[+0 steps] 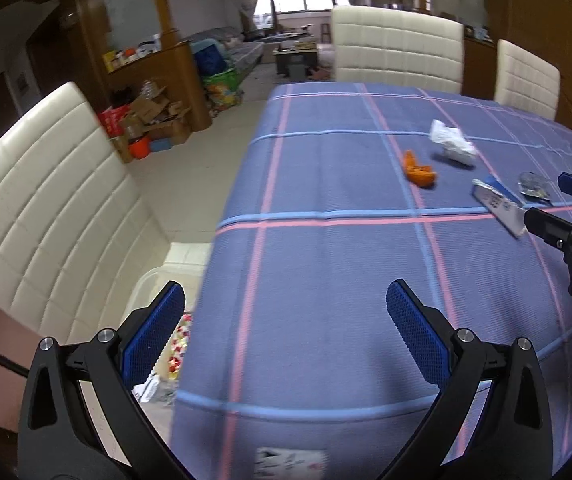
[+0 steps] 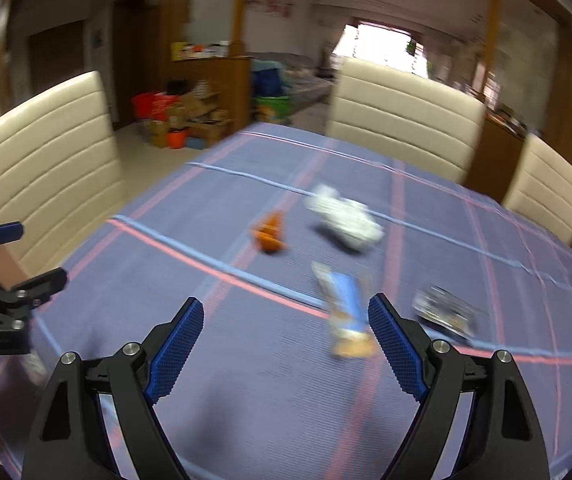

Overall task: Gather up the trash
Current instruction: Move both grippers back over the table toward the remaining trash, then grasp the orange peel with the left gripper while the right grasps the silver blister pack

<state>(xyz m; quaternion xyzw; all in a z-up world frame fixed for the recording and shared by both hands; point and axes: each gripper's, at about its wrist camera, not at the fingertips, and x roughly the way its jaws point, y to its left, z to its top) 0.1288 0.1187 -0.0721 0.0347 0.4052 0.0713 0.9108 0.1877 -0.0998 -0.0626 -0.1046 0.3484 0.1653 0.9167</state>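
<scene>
Trash lies scattered on the table (image 1: 326, 264), which wears a purple-blue cloth crossed by pink and light blue stripes. In the left wrist view an orange peel (image 1: 419, 171) sits at about one o'clock from the middle of the picture. A crumpled white wrapper (image 1: 452, 142) lies near it, further toward one o'clock. A flat blue and white packet (image 1: 498, 202) rests at two o'clock, and just beside it, toward three o'clock, is a crumpled clear piece (image 1: 533, 186), which may be plastic film; the view there is too small to be sure.

The left claw (image 1: 286, 332) hangs over the near left edge of the table with its blue pads far apart and nothing between them. Its left pad stands over the floor gap beside a cream chair (image 1: 45, 216) at nine o'clock. More litter lies on the floor below that edge.

In the blurred right wrist view, the right claw (image 2: 286, 340) is spread wide and holds nothing. The blue packet (image 2: 346, 308) lies on the cloth just ahead of it, near the right pad at twelve to one o'clock. The orange peel (image 2: 269, 232) and white wrapper (image 2: 346, 220) lie beyond, at twelve o'clock. Two more cream chairs stand at the far side.
</scene>
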